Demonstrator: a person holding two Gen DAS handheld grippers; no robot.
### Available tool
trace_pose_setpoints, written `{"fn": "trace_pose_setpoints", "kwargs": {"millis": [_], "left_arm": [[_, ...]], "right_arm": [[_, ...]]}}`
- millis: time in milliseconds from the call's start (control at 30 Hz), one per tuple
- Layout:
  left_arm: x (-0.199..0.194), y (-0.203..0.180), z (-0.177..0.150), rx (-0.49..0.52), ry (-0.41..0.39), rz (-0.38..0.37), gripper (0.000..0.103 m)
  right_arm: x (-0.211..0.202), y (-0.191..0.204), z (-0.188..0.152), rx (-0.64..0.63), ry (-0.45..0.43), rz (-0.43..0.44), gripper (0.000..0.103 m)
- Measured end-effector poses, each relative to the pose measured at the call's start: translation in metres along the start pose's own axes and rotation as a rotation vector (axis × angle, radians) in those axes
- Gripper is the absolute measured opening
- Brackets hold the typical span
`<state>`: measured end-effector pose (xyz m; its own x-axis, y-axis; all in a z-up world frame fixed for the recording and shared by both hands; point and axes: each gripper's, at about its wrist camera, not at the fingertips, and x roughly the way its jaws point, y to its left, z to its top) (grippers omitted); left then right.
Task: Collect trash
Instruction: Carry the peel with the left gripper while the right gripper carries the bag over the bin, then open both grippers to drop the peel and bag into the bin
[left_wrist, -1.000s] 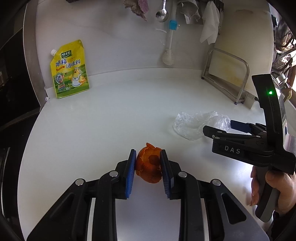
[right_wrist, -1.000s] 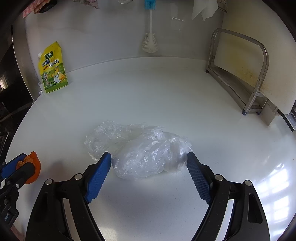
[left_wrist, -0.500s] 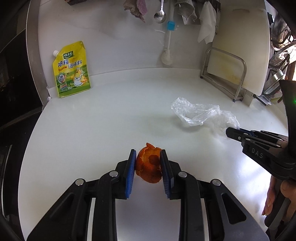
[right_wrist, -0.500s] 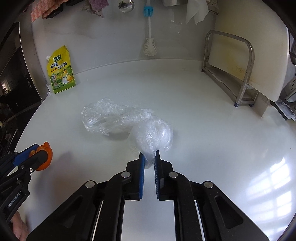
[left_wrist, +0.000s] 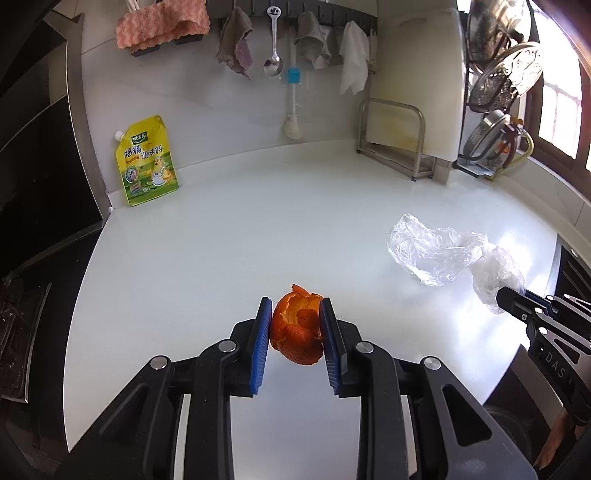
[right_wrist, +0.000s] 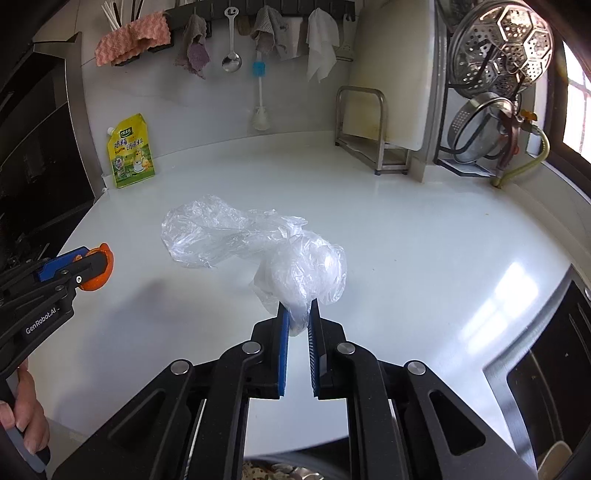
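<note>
An orange peel (left_wrist: 298, 328) is clamped between the blue pads of my left gripper (left_wrist: 295, 325), held just above the white counter (left_wrist: 258, 229). In the right wrist view the same peel (right_wrist: 96, 273) shows at the far left in that gripper. My right gripper (right_wrist: 298, 319) is shut on a crumpled clear plastic bag (right_wrist: 258, 247); the bag's far end trails out toward the counter. From the left wrist view the bag (left_wrist: 443, 254) hangs at the right from the right gripper's tip (left_wrist: 511, 297).
A yellow seasoning pouch (left_wrist: 147, 170) leans on the back wall at left. A metal rack with a white cutting board (left_wrist: 413, 110) stands at the back right, strainers (right_wrist: 502, 55) beyond it. Cloths, a spoon and a brush hang above. The counter's front edge is close below.
The right gripper closed on the plastic bag and pulled it back and up off the counter. Both grippers drew back toward the counter's front edge, the left still holding the peel.
</note>
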<state>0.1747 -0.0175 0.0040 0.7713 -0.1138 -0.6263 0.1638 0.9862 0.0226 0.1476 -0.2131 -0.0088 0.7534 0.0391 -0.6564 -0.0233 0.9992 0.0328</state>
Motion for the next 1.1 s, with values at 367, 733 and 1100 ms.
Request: {"fn": "trace_pose_setpoints", "kwargs": {"millis": [367,733,1100], "left_arm": [[-0.072,-0.045,-0.067,0.065,0.015,-0.086,0.026],[-0.118,-0.075,-0.124,0.108,0.032,-0.14,0.026],[-0.12,-0.09,-0.158,0.101,0.072,-0.171,0.026]], "right_arm": [[-0.105,-0.001,-0.088,0.066,-0.021,-0.101,0.009],[-0.159,-0.005,-0.156,0.096,-0.003,-0.132,0.009],[-0.156,-0.001,-0.194,0.104,0.045,-0.093,0.01]]}}
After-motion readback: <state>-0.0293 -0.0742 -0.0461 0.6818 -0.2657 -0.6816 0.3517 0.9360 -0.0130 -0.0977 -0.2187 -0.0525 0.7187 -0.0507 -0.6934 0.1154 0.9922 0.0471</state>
